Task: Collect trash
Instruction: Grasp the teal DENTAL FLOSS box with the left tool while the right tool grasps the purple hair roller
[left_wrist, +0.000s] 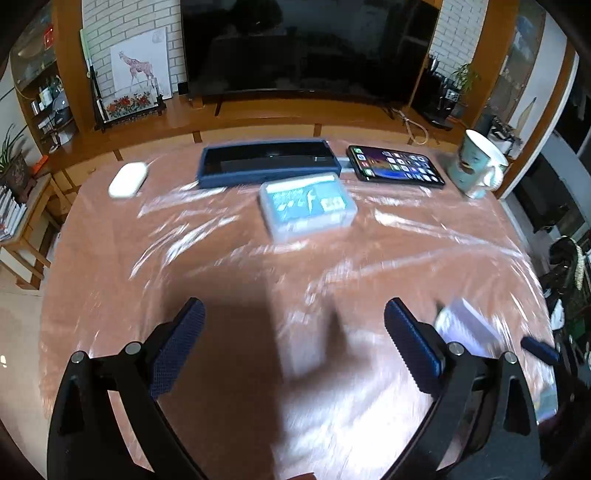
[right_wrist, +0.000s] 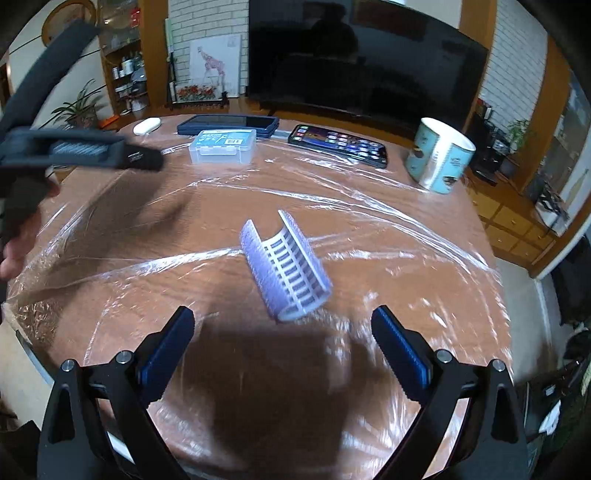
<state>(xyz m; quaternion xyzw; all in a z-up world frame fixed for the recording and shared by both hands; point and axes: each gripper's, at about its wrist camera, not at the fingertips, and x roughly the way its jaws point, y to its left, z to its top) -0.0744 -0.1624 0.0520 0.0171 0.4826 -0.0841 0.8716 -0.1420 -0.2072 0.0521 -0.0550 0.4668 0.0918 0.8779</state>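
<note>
Fingers (right_wrist: 177, 343) of both grippers are held spread, empty; curved purple hair roller (right_wrist: 284, 269) is seen mid-surface (right_wrist: 388, 258).

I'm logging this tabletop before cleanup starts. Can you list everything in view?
Curved slotted piece: one, lilac-white, table middle.
Lidded box: one, clear, blue label, far side.
Tray: one, dark blue, behind box.
Phone: one, black, screen lit, right of tray.
Mug: one, teal-white, far right.
Oval case: one, white, far left.
Table: one, brown, under clear film.
Television: one, black, behind.
Left gripper: jaws open, empty.
Right gripper: jaws open, empty.
</note>
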